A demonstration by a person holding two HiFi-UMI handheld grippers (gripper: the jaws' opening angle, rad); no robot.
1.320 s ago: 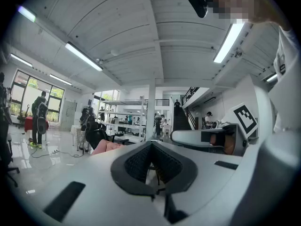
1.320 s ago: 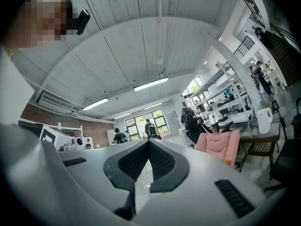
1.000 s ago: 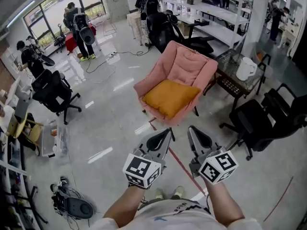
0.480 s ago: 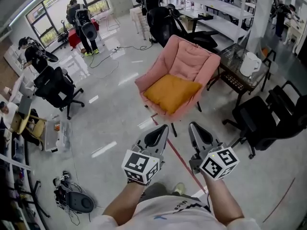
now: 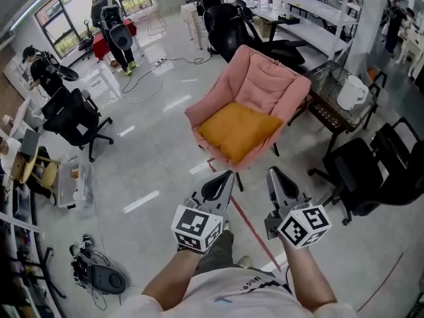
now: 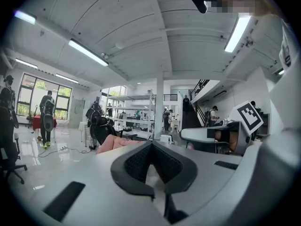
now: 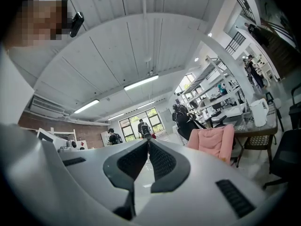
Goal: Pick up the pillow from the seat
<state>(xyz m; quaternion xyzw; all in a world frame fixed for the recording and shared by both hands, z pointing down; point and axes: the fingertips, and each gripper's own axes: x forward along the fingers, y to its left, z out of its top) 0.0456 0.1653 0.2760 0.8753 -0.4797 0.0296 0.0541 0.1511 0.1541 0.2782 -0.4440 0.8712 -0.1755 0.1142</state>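
An orange-yellow pillow (image 5: 237, 130) lies flat on the seat of a pink padded chair (image 5: 270, 81) in the head view. My left gripper (image 5: 228, 175) and right gripper (image 5: 271, 172) hang side by side below the chair's front edge, a short way from it, pointing toward it. Both are shut with nothing between the jaws. In the right gripper view the pink chair (image 7: 214, 141) shows to the right of the shut gripper (image 7: 148, 141). The left gripper (image 6: 150, 143) view shows only a sliver of the pink chair (image 6: 116, 142) over its own jaws.
A glass side table (image 5: 331, 95) with a white kettle (image 5: 351, 93) stands right of the chair. Black office chairs sit at the right (image 5: 371, 171), left (image 5: 73, 119) and behind (image 5: 228, 28). A red tape line (image 5: 248, 227) crosses the floor. People stand near the far windows.
The chair and pillow have drawn slightly closer and shifted right in the head view as I stepped forward. Both grippers stay shut and keep their pose.
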